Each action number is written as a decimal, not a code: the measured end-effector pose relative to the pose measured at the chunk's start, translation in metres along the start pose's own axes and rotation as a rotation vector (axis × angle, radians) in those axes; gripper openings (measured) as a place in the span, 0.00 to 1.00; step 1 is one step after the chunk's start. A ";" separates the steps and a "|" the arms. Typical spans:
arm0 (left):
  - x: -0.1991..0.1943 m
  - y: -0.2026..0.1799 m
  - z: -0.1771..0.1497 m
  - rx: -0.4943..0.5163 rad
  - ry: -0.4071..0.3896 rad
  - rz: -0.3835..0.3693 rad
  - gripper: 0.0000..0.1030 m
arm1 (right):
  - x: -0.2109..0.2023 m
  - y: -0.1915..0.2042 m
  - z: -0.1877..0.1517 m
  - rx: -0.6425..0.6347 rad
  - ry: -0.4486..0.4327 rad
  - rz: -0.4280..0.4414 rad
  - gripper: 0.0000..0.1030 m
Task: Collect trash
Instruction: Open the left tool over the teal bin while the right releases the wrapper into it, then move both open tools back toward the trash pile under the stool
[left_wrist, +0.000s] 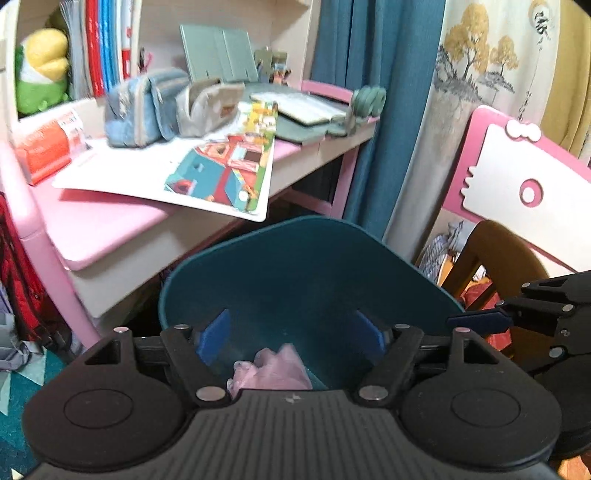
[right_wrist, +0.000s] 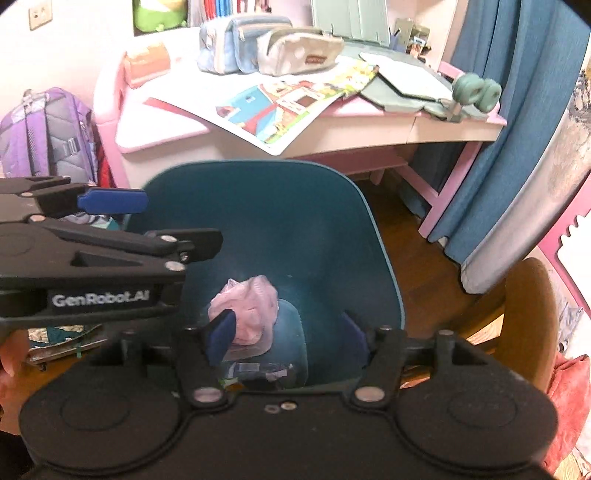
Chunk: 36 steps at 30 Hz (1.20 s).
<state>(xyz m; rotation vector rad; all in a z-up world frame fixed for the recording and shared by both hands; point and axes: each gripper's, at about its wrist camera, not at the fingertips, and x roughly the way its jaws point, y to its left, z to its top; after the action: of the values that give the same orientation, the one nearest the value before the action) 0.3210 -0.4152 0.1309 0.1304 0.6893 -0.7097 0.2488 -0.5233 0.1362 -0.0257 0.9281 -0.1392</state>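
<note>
Both grippers hang over the teal bin (right_wrist: 266, 229), which stands on the wooden floor in front of the pink desk (right_wrist: 332, 122); the left gripper (left_wrist: 291, 334) has its blue pads spread wide with nothing between them, and the right gripper (right_wrist: 286, 334) is likewise spread and empty. One crumpled pink wad (right_wrist: 245, 312) lies at the bottom of the bin, with some paper scraps (right_wrist: 258, 369) nearer the camera, so the dropping step looks done for this piece. What comes next, I judge, is a fresh search: lift both tools clear of the bin's rim and look over the desk and floor; no further loose trash is plain from here, the far desktop holding pencil cases (right_wrist: 266, 48) and a picture sheet (right_wrist: 280, 107).
</note>
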 end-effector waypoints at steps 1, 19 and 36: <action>-0.007 0.000 -0.001 0.000 -0.009 0.001 0.74 | -0.005 0.002 -0.001 -0.001 -0.005 0.002 0.61; -0.131 0.052 -0.050 -0.027 -0.124 0.059 0.79 | -0.077 0.078 -0.028 -0.063 -0.115 0.108 0.75; -0.224 0.153 -0.142 -0.179 -0.163 0.169 0.84 | -0.074 0.213 -0.061 -0.208 -0.149 0.343 0.89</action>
<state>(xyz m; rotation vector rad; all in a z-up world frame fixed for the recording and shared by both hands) 0.2192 -0.1266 0.1436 -0.0338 0.5748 -0.4884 0.1801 -0.3001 0.1409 -0.0674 0.7829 0.2747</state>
